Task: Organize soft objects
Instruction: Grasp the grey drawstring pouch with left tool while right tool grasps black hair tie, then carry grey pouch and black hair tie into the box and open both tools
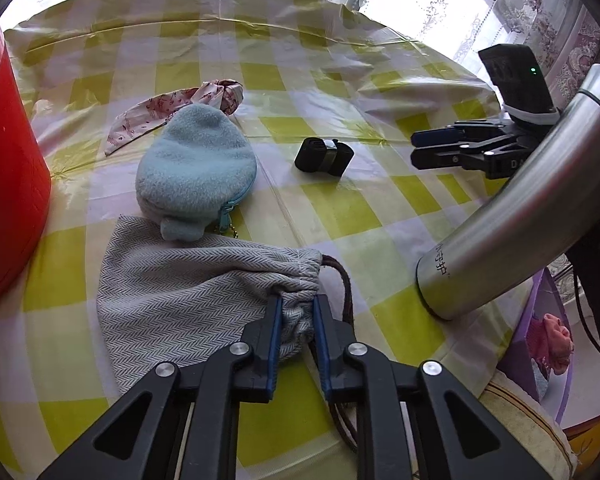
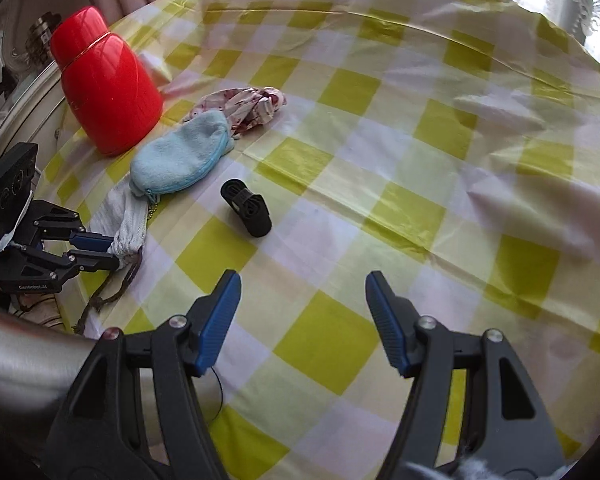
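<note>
- Left hand-held gripper is pinched on the gathered neck of the grey herringbone drawstring pouch, lying on the checked desk.
- Right hand-held gripper hovers wide, empty.
- Next, likely: open the pouch mouth for the black rolled strap.

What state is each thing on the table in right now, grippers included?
Left gripper: shut on the grey drawstring pouch.
Right gripper: open, empty.
Grey drawstring pouch: lying flat, neck cinched.
Blue fleece pouch: zipped, resting partly on the grey pouch.
Black strap: rolled up, lying alone.
Floral scrunchie: loose on the cloth.
Red container: upright, lid on.
</note>
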`<state>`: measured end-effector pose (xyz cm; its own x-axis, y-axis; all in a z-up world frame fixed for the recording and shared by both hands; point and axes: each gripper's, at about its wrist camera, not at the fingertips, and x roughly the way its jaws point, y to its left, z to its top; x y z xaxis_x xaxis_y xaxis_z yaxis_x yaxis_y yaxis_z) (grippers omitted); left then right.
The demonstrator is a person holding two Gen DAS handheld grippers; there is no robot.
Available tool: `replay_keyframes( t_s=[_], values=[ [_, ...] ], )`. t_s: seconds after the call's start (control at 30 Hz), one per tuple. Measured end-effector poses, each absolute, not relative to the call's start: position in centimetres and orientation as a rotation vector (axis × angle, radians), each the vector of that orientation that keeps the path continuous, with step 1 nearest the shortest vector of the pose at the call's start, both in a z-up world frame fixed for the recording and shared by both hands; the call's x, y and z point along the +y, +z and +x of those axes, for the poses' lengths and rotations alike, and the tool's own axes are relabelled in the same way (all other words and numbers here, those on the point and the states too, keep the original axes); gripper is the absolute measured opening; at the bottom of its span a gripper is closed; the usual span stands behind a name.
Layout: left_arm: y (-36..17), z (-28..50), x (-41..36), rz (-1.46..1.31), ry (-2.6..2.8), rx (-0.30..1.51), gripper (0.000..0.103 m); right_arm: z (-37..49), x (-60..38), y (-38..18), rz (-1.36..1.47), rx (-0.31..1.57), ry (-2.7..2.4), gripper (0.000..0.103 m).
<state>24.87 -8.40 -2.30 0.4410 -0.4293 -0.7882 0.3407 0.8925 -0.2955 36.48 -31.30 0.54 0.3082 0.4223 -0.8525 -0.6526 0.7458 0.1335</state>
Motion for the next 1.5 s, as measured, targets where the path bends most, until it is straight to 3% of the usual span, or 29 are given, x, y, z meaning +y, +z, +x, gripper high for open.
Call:
replay_keyframes(
  t_s=[0.57,0.67,0.83,1.13,1.2,1.43,1.5],
  values=[
    [-0.3,23.0,-8.1,-0.16,-0.509,0.903,0.015,40.6,-25.4,-2.3,-0.295,1.084,0.929,0.067],
    [0.0,22.6,-8.0,-0.171,-0.497,0.888,0.015,40.8,-24.4,-2.7,-0.318,1.087,0.939,0.058],
    [0.6,21.9,-7.7,-0.18,-0.467,0.862,0.015,40.5,-23.5,-3.3,-0.37,1.08,0.93,0.026],
    [1.5,20.3,-7.4,-0.17,-0.422,0.82,0.013,39.5,-30.7,-1.4,-0.184,1.021,0.689,0.026],
    [1.8,19.9,-7.4,-0.169,-0.421,0.811,0.003,38.3,-32.8,-0.9,-0.143,1.0,0.619,0.026],
    [2.2,18.9,-7.7,-0.155,-0.418,0.806,0.003,32.0,-39.1,1.0,-0.039,0.961,0.392,0.026],
    [1.5,19.5,-7.4,-0.172,-0.384,0.844,0.007,29.8,-40.4,1.8,-0.009,0.949,0.355,0.026]
  ],
)
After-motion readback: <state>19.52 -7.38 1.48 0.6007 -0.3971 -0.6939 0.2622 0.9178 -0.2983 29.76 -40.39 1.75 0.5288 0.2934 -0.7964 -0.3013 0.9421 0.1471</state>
